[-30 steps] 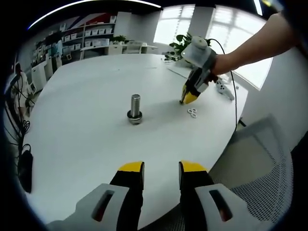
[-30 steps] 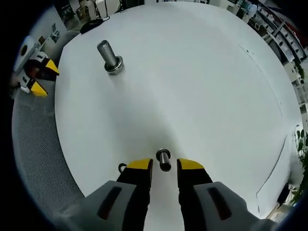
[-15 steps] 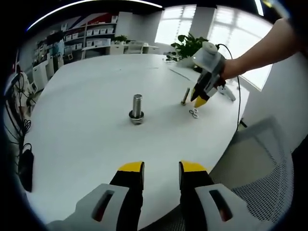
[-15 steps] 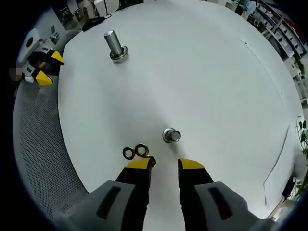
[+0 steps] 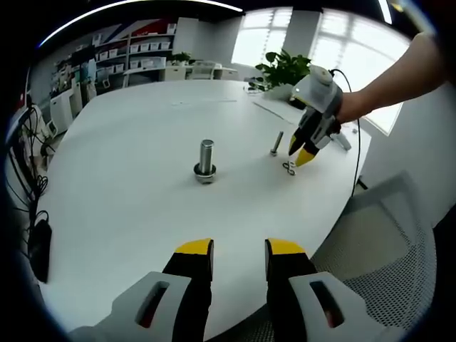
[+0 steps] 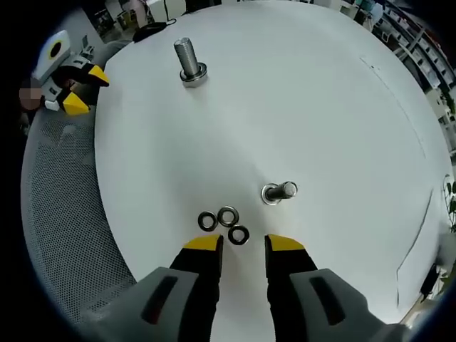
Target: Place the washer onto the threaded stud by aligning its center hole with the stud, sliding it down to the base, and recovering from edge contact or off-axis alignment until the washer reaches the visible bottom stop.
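Right gripper (image 6: 242, 244) jaws parted — just above three washers (image 6: 226, 215); unheld.

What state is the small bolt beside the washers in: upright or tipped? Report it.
Upright: the small steel bolt stands on its head on the white table.

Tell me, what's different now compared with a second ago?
The right gripper has pulled back from the small stud, which stood between its fingers a second ago and now stands free ahead of them, and it hangs open above the three washers. It grasped nothing. The large stud, the white table and the left gripper kept their places.
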